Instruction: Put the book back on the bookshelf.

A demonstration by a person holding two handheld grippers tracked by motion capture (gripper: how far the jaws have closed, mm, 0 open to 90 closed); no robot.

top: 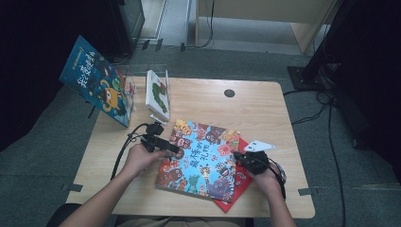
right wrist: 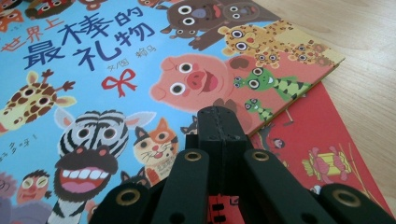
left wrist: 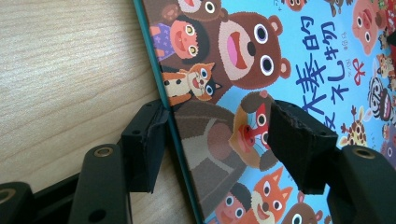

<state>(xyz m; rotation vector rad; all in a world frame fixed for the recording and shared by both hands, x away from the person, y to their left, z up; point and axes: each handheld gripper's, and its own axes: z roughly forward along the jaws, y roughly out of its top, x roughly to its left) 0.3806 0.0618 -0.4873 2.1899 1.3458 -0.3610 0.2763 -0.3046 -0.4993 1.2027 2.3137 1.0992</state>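
The animal picture book lies flat near the front of the wooden table, resting on top of a red book that peeks out beneath its right edge. The left gripper straddles the book's left edge with its jaws apart; in the left gripper view one pad sits just off the spine over the table and the other stands over the cover, neither pressing. The right gripper rests on the right part of the cover, jaws fully closed with nothing between them, apparently pinning the book. Two other books already stand in the clear rack at the back left. This book seems next: it has been lined up, but gripping and lifting remain.
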